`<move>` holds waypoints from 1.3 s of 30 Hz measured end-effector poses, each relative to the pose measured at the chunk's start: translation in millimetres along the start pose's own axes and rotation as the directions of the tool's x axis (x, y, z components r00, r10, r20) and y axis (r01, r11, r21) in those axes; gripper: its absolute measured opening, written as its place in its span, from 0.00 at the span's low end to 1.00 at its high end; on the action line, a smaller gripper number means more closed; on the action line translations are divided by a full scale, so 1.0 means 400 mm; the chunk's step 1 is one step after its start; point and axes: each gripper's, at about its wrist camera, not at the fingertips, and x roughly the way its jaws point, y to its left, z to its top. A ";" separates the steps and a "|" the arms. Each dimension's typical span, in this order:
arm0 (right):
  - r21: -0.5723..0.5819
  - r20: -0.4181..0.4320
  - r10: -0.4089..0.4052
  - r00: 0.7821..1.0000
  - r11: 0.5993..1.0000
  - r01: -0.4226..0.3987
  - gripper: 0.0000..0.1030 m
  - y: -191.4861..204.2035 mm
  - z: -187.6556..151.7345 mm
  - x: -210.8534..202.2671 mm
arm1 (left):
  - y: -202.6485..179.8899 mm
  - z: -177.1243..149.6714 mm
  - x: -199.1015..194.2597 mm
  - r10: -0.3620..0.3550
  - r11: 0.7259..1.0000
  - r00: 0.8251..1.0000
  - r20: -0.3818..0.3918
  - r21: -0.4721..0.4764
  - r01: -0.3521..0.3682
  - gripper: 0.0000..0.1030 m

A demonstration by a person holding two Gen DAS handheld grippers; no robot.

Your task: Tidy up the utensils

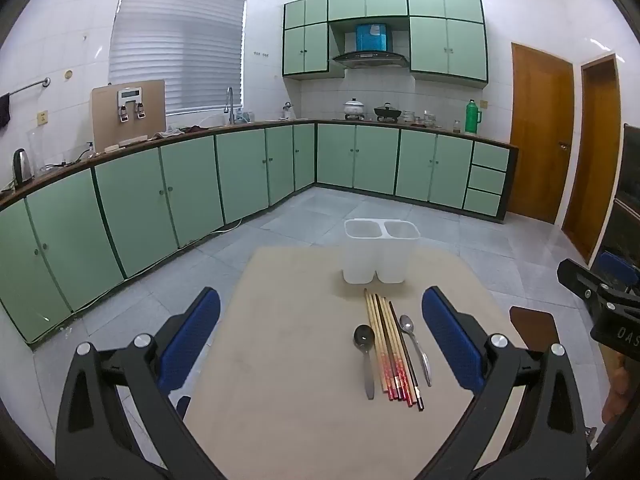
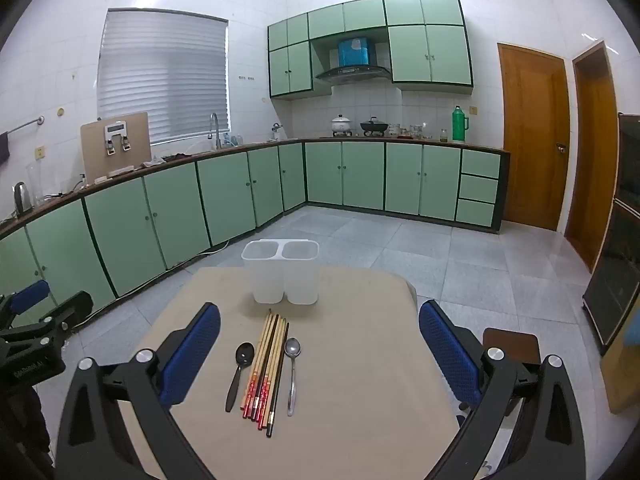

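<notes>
A beige table [image 1: 304, 400] stands in a green-cabineted kitchen, its utensils laid out in a row between two hand-held grippers. The left gripper [image 1: 320, 336] hangs above the table's near edge with its blue-padded jaws spread wide, holding nothing; the row of utensils sits toward its right finger, at about two o'clock from the gap's centre.

Reading left to right in the left wrist view: a dark spoon [image 1: 366, 356] lies bowl away from the camera, just beside a bundle of chopsticks [image 1: 390, 348], wooden with red-patterned ends plus one dark pair, and then a silver spoon [image 1: 416, 346], also bowl-far. At twelve o'clock from the bundle, near its tips, stands a white two-compartment utensil holder [image 1: 380, 252], upright, with no utensil showing above either rim.

The right gripper [image 2: 319, 340] likewise hovers over the near edge, jaws wide apart and gripping nothing; its body shows at three o'clock in the left wrist view [image 1: 600, 308]. From its camera the dark spoon [image 2: 240, 372], chopsticks [image 2: 268, 368] and silver spoon [image 2: 292, 372] lie left of centre, toward its left finger, with the holder [image 2: 285, 272] beyond them at twelve o'clock.

A brown stool seat [image 2: 510, 344] sits off the table's right edge, behind the right finger. Wooden doors [image 2: 534, 132] close the far right wall.
</notes>
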 end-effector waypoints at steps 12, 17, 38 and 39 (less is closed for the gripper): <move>0.012 -0.007 0.002 1.000 1.000 -0.002 0.94 -0.014 0.007 -0.001 | 0.011 0.002 0.004 0.001 1.000 1.000 0.002 -0.007 -0.001 0.95; 0.014 -0.007 0.002 1.000 1.000 -0.002 0.94 -0.014 0.009 -0.007 | 0.015 0.004 0.003 0.002 1.000 1.000 0.000 -0.005 -0.002 0.95; 0.020 -0.012 0.002 1.000 1.000 -0.001 0.94 -0.015 0.011 -0.003 | 0.025 0.003 0.019 0.006 1.000 1.000 -0.004 0.000 -0.006 0.95; 0.020 -0.012 0.002 1.000 1.000 -0.002 0.94 -0.015 0.011 -0.002 | 0.028 0.002 0.021 0.006 1.000 1.000 -0.004 0.000 -0.006 0.95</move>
